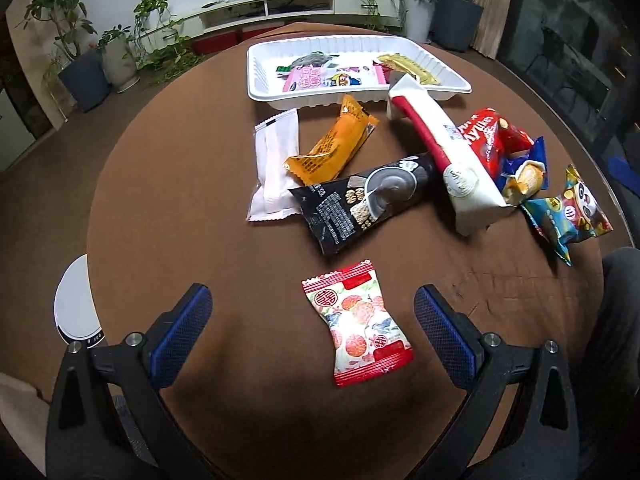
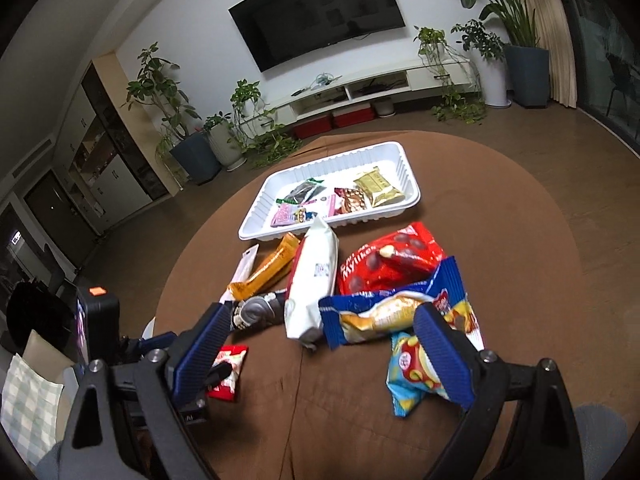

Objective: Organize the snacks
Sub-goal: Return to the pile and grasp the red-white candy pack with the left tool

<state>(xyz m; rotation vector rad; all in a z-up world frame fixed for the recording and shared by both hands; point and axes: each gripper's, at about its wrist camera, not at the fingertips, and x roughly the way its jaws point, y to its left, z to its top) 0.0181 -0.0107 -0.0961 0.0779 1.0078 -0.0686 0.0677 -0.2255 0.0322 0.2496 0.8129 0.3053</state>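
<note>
Brown round table: red-white candy pkt lies lower centre btwn wide-open left gripper, long axis roughly fwd toward tray; right gripper open, empty.

Black tongs, blue ribbed pads

Home living room.
Wall-mounted TV, low white media console, potted plants, round brown table.
</note>
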